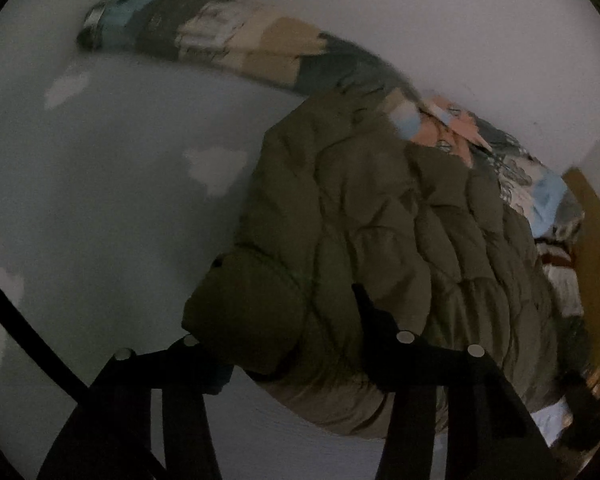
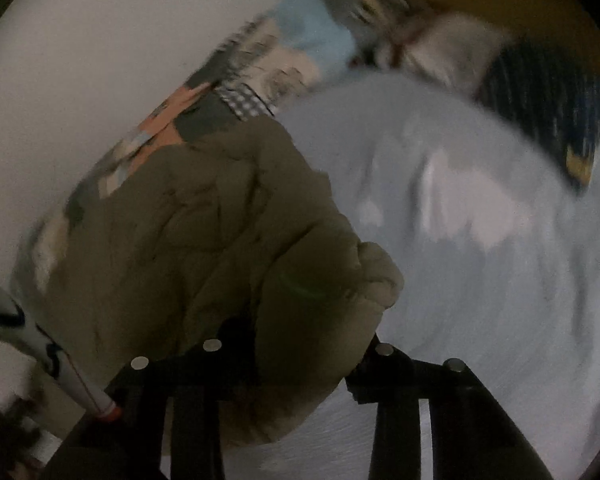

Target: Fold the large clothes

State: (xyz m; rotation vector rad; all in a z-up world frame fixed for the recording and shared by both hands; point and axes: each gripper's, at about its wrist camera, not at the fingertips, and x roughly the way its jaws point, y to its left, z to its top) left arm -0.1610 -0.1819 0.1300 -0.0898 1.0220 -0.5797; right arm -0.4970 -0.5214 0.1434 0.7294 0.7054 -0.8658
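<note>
- The bed sheet (image 1: 100, 200), pale blue with white cloud shapes, is the widest thing in both views and carries everything else; it reads as a bed, which gives room for spreading a bulky garment.
- The olive quilted jacket (image 1: 360, 220) is the task's thing and the landmark here: it lies bunched on the sheet, with its near edge lifted off the surface in both wrist views.
- A patchwork blanket (image 1: 228, 40) runs along the far side of the jacket, against a pale wall, and partly tucks under the jacket's far edge.
- A dark striped garment (image 2: 540, 92) sits well apart from the jacket, on its far right side in the right wrist view; blur hides what it is.
- The left tool (image 1: 296, 344) is clamped on a puffy corner of the jacket's near edge, its fingers pressed into the padding.
- The right tool (image 2: 296, 356) likewise grips a thick roll of the jacket's near edge. Holding two separate points on one edge probably serves to carry that edge over as a straight fold line.
</note>
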